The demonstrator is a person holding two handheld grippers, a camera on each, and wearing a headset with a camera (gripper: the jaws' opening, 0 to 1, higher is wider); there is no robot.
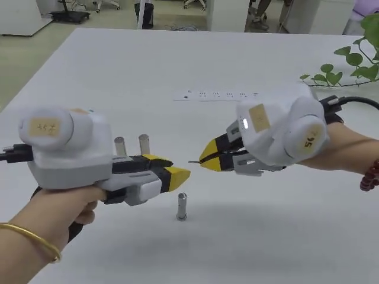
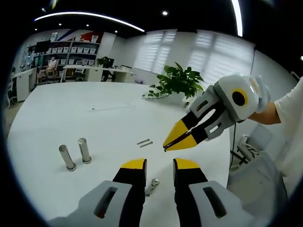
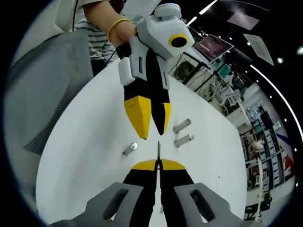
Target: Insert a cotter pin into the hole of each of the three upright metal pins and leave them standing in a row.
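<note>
Three small upright metal pins stand on the white table (image 1: 118, 71): two side by side (image 1: 119, 146) (image 1: 143, 143), and one apart (image 1: 182, 207), nearer me. My left gripper (image 1: 177, 168) hovers above the near pin, open and holding nothing; in the left gripper view that pin (image 2: 153, 185) sits just beyond its jaws (image 2: 160, 165). My right gripper (image 1: 202, 161) faces it tip to tip, shut on a thin cotter pin (image 1: 193, 161) that pokes out past the jaws (image 3: 158, 163). That cotter pin (image 3: 158, 150) points toward the left gripper (image 3: 150, 118).
Two loose cotter pins (image 2: 144, 142) lie on the table beyond the grippers. A white power strip (image 1: 219, 94) lies further back, and a leafy plant (image 1: 355, 59) stands at the far right edge. A grey chair (image 3: 52, 90) stands by the table.
</note>
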